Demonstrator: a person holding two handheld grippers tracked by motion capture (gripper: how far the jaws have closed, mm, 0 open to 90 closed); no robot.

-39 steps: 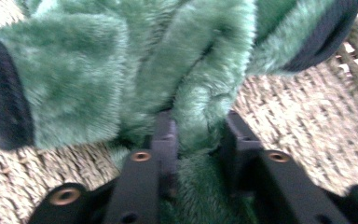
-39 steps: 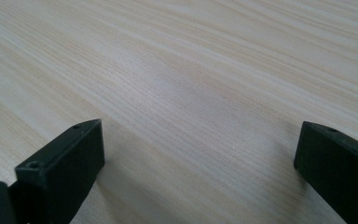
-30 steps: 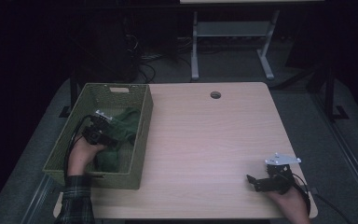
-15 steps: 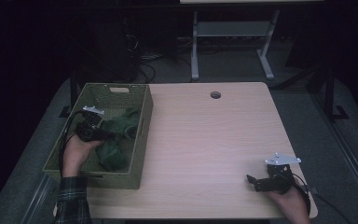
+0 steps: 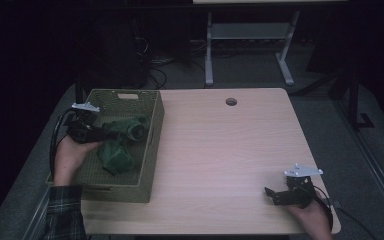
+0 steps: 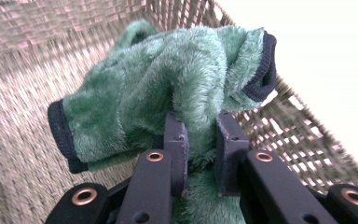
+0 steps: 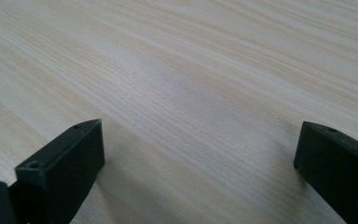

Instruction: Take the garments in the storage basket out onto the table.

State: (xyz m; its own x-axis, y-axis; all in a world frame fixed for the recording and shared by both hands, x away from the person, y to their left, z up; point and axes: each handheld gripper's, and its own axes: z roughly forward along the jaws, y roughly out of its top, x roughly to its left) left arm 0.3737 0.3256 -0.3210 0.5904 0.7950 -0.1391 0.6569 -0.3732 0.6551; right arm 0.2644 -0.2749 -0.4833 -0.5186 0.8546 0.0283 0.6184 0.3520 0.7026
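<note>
Where the green fleece [image 6: 168, 88] sits, inside the basket [image 5: 152, 145], the left tool [image 6: 200, 140] pinches a fold of it between nearly closed jaws.

Risks, judged: the pinch takes only a bunched fold, so pile could slip out on lifting; trailing cloth or a dark cuff may snag the basket's weave or catch its rim.

Obstacles: the basket wall, between fleece and open surface [image 5: 230, 150].

Elsewhere: right tool [image 5: 278, 196], well apart from the basket, jaws spread, holding nothing, low over the surface; cable hole [image 5: 231, 101] beyond the basket.
</note>
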